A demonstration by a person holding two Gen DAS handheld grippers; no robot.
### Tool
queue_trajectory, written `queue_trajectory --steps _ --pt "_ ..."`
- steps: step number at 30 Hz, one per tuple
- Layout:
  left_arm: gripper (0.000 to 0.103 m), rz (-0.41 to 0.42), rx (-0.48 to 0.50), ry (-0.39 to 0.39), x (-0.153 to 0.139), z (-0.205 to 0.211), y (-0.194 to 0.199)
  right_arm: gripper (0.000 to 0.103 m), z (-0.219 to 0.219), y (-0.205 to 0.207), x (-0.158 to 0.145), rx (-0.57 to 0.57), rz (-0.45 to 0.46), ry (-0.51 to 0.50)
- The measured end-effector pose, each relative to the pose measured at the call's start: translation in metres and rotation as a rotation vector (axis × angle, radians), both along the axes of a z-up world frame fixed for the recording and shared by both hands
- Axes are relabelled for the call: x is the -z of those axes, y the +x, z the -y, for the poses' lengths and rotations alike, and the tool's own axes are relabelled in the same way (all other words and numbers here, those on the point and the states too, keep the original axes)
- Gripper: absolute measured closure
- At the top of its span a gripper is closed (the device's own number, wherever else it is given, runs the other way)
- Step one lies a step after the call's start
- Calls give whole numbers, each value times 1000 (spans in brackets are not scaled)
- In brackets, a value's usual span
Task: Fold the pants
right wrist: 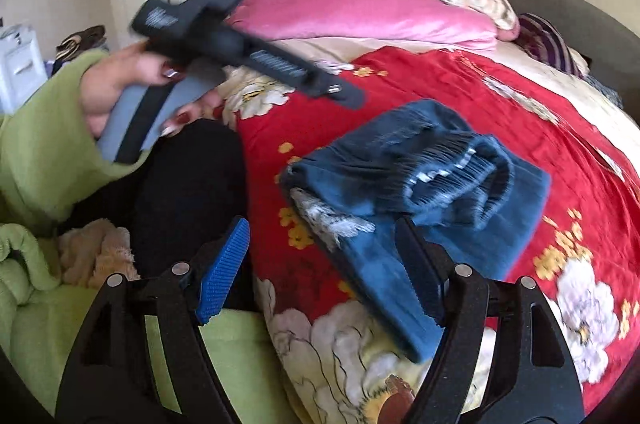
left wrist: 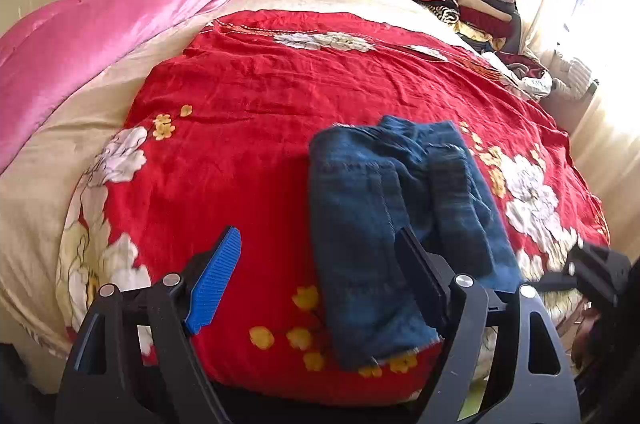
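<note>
Both my grippers, left gripper (left wrist: 320, 288) and right gripper (right wrist: 324, 276), gape wide, holding nothing. Pants (left wrist: 400, 224) lie folded on red bedspread (left wrist: 240, 104); I judge folding done. Next: tidy or withdraw.

Blue denim pants (left wrist: 384, 224) lay folded into a compact multi-layer bundle on the red floral bedspread (left wrist: 248, 96), near the bed's foot edge. Seen from the left gripper (left wrist: 320, 288): bundle sat just ahead and right of centre, its near end behind the right-side finger, none of it pinched. Seen from the right gripper (right wrist: 320, 272): pants (right wrist: 420, 192) sat just ahead, mostly beyond the right-side finger, near corner reaching down between the open fingers. Frayed pale hem and a ripped, white-threaded patch faced up. Top layer bunched and rumpled, not flat; edges uneven.
</note>
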State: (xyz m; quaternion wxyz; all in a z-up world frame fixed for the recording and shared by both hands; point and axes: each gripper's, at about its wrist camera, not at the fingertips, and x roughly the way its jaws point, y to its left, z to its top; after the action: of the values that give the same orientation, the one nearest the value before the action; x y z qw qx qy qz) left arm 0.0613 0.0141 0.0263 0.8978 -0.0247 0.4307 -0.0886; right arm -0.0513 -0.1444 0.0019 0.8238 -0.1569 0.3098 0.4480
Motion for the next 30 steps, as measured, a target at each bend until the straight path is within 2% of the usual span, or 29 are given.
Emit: queue_trajectory --steps 5,8,9,11,12,17,19,22,25,27,30 --pt "25 -32 25 -15 4 4 26 42 -25 7 2 -64 27 -27" --pt "25 -39 50 -8 7 14 42 54 -44 13 9 -94 46 -99" --pt "25 -47 61 -5 10 18 49 61 -48 14 10 -108 51 -110" --pt "46 -59 73 4 14 23 57 71 -57 15 14 -137 69 -139" --pt "48 -73 83 10 19 27 62 76 -63 15 18 -145 89 -171" --pt "49 -93 99 53 34 39 72 78 -78 21 23 -166 154 -246" --pt "49 -95 98 54 38 40 74 92 -80 28 27 -175 129 -251" --pt "47 -93 100 50 41 39 75 100 -73 32 25 -195 43 -212" --pt "46 -90 102 36 41 37 75 100 -57 27 19 -214 -13 -155" --pt "46 -82 101 32 42 37 74 100 -54 26 30 -189 -14 -194" --pt "46 -76 94 25 43 38 73 100 -53 25 40 -166 -31 -180"
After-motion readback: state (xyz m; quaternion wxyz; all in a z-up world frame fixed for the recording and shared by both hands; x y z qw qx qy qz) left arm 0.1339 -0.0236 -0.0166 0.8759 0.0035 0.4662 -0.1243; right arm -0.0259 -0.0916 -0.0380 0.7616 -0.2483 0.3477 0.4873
